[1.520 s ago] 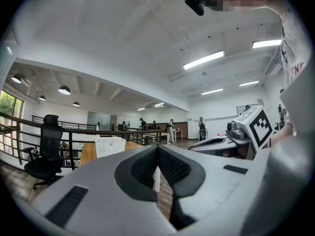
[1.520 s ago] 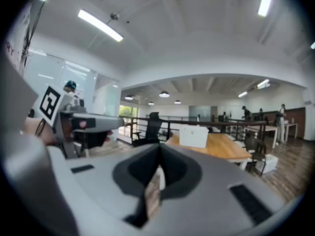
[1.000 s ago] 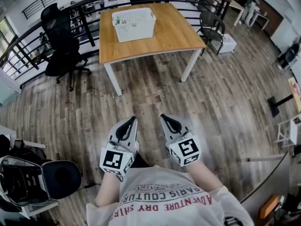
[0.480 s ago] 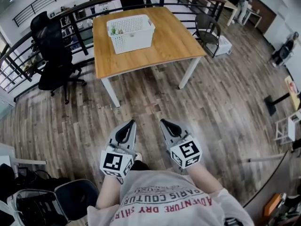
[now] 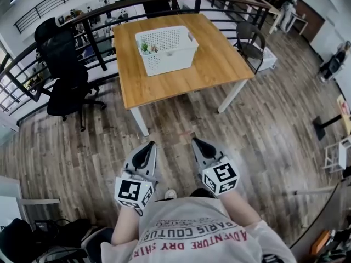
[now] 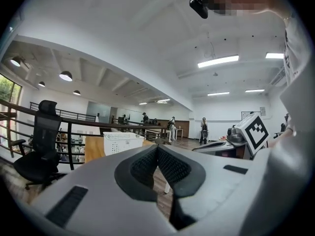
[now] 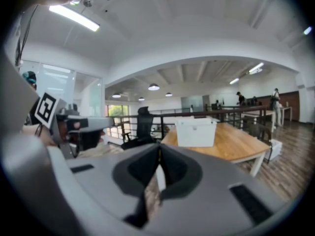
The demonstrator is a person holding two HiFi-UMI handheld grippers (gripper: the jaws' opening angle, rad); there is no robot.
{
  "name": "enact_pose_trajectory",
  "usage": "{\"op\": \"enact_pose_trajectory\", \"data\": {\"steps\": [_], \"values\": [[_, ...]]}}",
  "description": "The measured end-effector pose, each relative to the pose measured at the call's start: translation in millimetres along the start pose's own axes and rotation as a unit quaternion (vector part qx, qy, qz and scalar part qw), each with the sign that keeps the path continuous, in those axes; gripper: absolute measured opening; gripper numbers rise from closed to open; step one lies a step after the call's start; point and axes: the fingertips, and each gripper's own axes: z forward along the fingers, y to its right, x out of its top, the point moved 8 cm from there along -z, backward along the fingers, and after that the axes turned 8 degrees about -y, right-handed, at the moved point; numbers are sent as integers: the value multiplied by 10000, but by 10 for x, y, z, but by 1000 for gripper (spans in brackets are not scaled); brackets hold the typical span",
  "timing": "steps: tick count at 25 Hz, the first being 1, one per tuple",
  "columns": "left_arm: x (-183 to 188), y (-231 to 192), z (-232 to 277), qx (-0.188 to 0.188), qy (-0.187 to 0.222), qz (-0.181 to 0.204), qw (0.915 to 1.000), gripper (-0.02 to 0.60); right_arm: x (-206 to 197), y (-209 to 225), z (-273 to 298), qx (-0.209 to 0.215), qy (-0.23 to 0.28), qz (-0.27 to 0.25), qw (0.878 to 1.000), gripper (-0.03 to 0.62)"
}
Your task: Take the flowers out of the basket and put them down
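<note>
Since a second ago the light wooden table [image 5: 219,64] and the white perforated plastic basket [image 5: 164,48] on it have drawn nearer and sit lower in the head view, and the chair with cables at the lower left has slid almost out of the picture. The person's forearms come up from the bottom edge, tucked close to the body, and carry both grippers side by side over the grey-brown plank floor [image 5: 263,125], well short of the table. Both point forward toward it and splay slightly apart at the tips. The left gripper [image 5: 148,145] has its jaws pressed together with nothing between them, as its own view shows [image 6: 157,146]. The right gripper [image 5: 196,142] is likewise closed tip to tip and empty [image 7: 159,149]. The basket stands on the table's far left part and shows beyond the jaws in both gripper views [image 6: 123,141] [image 7: 196,130]. The flowers [image 5: 147,47] lie inside the basket at its left end, visible only as small green and pale bits. A black office chair [image 5: 63,64] stands left of the table beside a dark metal railing [image 5: 109,10].
</note>
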Motion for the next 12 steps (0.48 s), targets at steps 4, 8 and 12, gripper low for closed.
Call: {"op": "enact_pose_trajectory", "data": {"steps": [4,8,12], "values": [[-17,-273,202,123,-50,-103,9999,26,100,149,355,74,-37,-17,10000,29],[-3,-491,496,370,-166,-97,9991,26,212,453,785,211,-114,-48,9997,29],[80,-717,914,760,-111,-177,9969,26,356,841,1251,495,-94,-149,9986,29]]}}
